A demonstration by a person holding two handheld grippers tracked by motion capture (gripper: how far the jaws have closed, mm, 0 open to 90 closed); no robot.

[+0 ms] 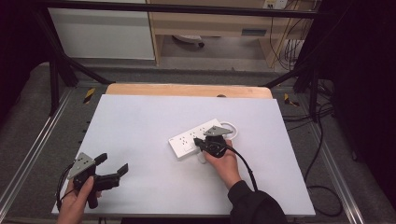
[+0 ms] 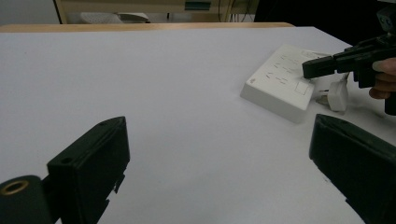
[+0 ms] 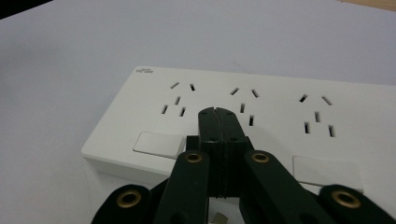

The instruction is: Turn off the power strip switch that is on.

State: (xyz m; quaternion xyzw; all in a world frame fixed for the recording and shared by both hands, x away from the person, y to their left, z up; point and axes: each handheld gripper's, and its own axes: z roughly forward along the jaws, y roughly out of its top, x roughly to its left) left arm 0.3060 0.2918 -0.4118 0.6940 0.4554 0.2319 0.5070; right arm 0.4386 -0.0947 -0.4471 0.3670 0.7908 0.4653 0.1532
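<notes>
The white table [image 1: 140,140] is the largest thing here, its wooden far edge showing beyond the white sheet; most of the surface lies bare, with wide open room to the left and behind the power strip. The white power strip [image 1: 198,138] lies right of centre, well in from every edge, angled so that its near end points toward the table's left front. The high view shows its cable looping at the far right end [image 1: 229,127]. The left gripper view shows a white plug [image 2: 337,94] lying on the table just beside the strip's near side, under the other gripper's jaws. The right hand-held gripper [image 3: 218,113] has its jaws closed together with nothing between them, the tips over the strip's face between the first two socket groups, above a rocker switch [image 3: 158,143]. The left hand-held gripper [image 1: 112,164] sits near the front left edge, well apart from the strip, jaws spread wide and empty.
</notes>
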